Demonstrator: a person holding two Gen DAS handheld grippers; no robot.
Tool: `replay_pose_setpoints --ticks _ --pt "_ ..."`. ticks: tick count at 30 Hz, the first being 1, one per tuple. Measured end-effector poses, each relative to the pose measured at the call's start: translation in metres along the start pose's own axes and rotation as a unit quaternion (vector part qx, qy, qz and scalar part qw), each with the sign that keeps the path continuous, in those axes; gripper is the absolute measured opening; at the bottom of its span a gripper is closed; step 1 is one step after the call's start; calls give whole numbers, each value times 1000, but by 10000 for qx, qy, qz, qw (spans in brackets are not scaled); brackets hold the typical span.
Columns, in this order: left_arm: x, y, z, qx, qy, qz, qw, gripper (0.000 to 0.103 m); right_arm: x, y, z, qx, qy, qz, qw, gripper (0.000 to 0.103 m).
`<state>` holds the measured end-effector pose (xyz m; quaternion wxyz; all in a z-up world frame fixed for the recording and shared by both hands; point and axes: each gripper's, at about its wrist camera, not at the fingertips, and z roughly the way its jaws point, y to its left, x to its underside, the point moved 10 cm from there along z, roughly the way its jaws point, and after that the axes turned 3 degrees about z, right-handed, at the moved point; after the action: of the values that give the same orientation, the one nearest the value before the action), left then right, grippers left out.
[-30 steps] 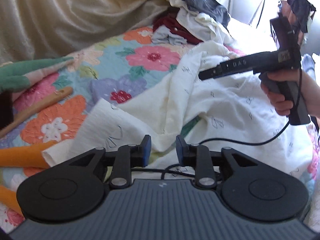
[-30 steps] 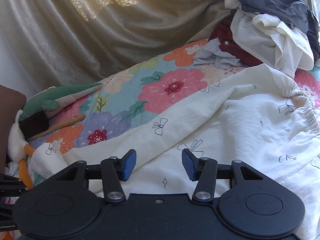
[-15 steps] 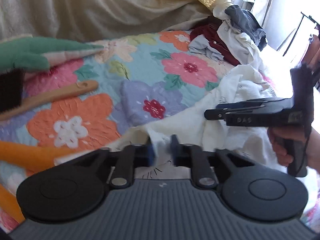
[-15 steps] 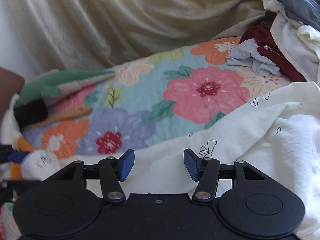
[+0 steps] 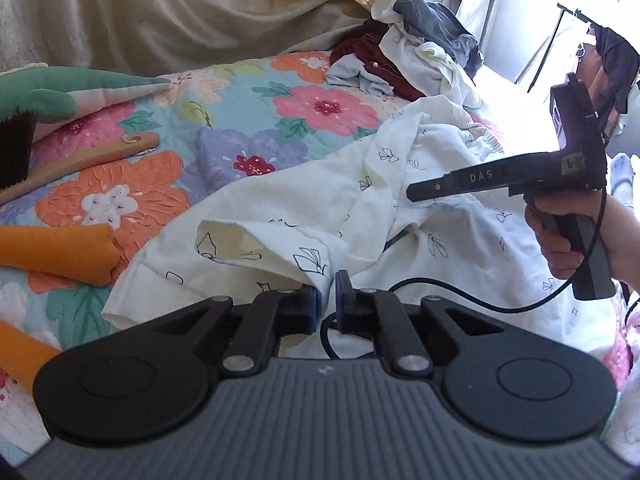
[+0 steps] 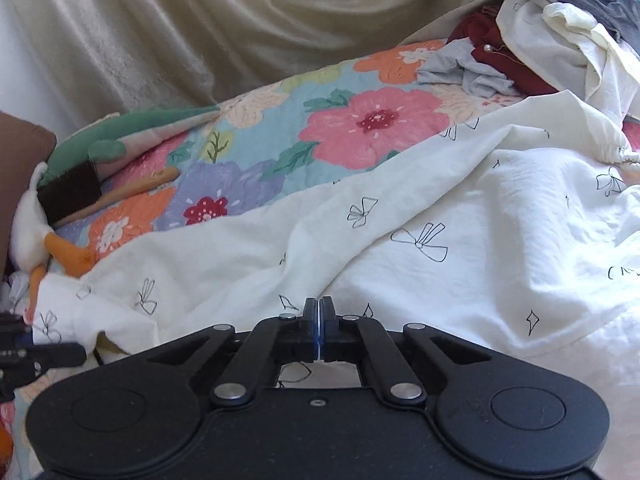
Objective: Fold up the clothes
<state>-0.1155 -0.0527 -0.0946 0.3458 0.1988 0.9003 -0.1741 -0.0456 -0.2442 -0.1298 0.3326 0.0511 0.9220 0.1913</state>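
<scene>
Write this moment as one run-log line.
left gripper: shut on white printed garment | right gripper: closing on the garment | pile of clothes: unfolded

Left wrist view: brush (image 5: 16, 152) cut off by picture's left edge; bristle head only partly seen. Orange plush limb (image 5: 56, 252) likewise cut there, its body out of frame.

Right hand-held gripper (image 6: 319, 330), jaws closing: whether cream garment (image 6: 440, 248) lies between the pads cannot be told.

Clothes pile (image 6: 560, 40) at bed's far edge cut by picture's top-right corner; item count unclear.
</scene>
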Motion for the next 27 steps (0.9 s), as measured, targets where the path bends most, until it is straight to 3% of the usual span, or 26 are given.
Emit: replay_pose_setpoints --ticks 1,2,4,5,7,9,10,11,13,15,17,19,22,25,27 --pt "1 0 1 24 21 -48 10000 8 -1 1 3 -58 -19 87 9999 16" --pt "2 2 3 -9 35 -121 9999 8 -2 3 7 -123 -23 159 9998 34" --pt "4 8 8 -110 65 -349 9993 9 -4 7 15 -252 -32 302 9992 56" --pt "4 12 10 -151 67 -478 9987 9 -4 9 21 -289 -2 329 9990 57" --pt "2 19 12 -210 42 -680 9975 9 -5 13 35 -257 20 314 9992 57" --pt "-4 21 8 -293 -114 -673 9972 8 -11 12 41 -106 -135 241 9996 46" --pt "-8 22 5 -365 -209 -643 9970 8 -13 10 42 -38 -177 232 9996 12" --pt "-13 24 0 -517 -304 -591 9964 8 -15 8 41 28 -209 229 9995 4" --pt "-25 28 -12 -807 -526 -481 9942 4 -19 6 33 60 -351 216 9991 4" --pt "-29 26 -25 -743 -604 -464 9943 4 -22 6 12 -61 -608 191 9979 4" --pt "-15 9 -29 59 -148 -567 9983 5 -17 9 -10 -120 -563 42 9983 4" --pt "10 -3 -26 514 378 -623 9960 6 0 12 -25 -114 -215 -321 9992 4" --pt "31 0 -17 222 679 -361 9968 7 31 3 -25 161 310 -419 9985 5" --pt "25 5 -21 206 565 -431 9973 8 34 -7 -24 295 377 -101 9988 13" --pt "16 4 -31 252 429 -332 9982 15 31 -11 -26 420 318 25 9986 22"
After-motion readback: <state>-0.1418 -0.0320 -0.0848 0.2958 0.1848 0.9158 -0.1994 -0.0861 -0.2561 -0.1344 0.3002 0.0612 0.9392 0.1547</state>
